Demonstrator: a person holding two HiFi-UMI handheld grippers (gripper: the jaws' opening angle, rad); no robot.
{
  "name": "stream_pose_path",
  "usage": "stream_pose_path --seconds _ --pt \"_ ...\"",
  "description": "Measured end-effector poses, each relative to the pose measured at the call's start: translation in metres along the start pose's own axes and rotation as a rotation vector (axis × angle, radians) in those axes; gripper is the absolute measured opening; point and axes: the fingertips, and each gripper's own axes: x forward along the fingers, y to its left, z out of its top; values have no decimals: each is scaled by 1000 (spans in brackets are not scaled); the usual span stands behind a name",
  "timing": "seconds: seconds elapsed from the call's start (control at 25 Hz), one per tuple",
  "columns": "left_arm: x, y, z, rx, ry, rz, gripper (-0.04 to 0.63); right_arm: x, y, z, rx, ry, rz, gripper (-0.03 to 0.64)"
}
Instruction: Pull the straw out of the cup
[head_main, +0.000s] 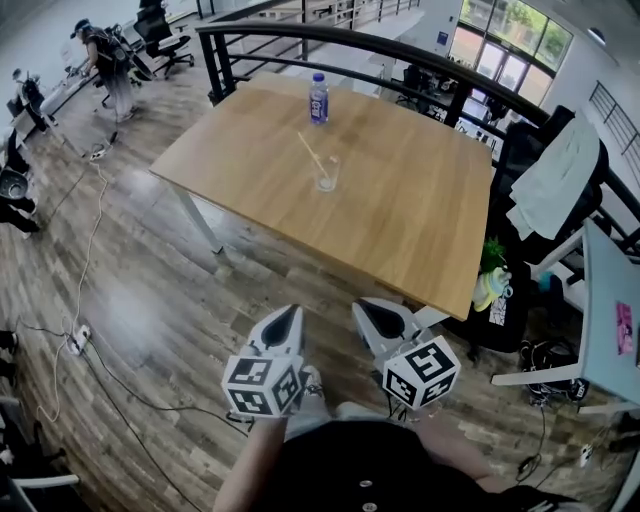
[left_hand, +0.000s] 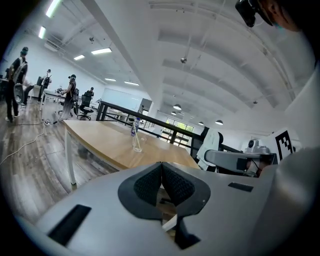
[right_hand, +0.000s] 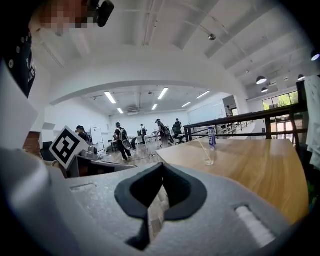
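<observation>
Left gripper (head_main: 289, 314) and right gripper (head_main: 366, 306), bottom centre: fingers clenched, empty, short of the surface (head_main: 420, 220). Straw (head_main: 312, 151) leans in cup (head_main: 326, 177), upper centre.

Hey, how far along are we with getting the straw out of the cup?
Nothing looks done yet: the straw leans in the clear cup on the wooden table, near the bottle. Nothing is in hand: the left gripper and right gripper are both shut and empty, short of the table's near edge. Left: reach the cup, grip the straw and pull it out.
</observation>
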Motion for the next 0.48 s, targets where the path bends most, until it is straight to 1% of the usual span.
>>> stream_pose_path --seconds 0.2,0.28,0.48 --pt "26 36 25 11 10 -45 17 45 -7 10 2 -7 -39 0" --pt "35 47 27 12 20 -62 17 59 -6 8 3 7 -42 -2" --pt "48 68 29 -13 50 -89 17 80 -6 1 12 40 -56 -2"
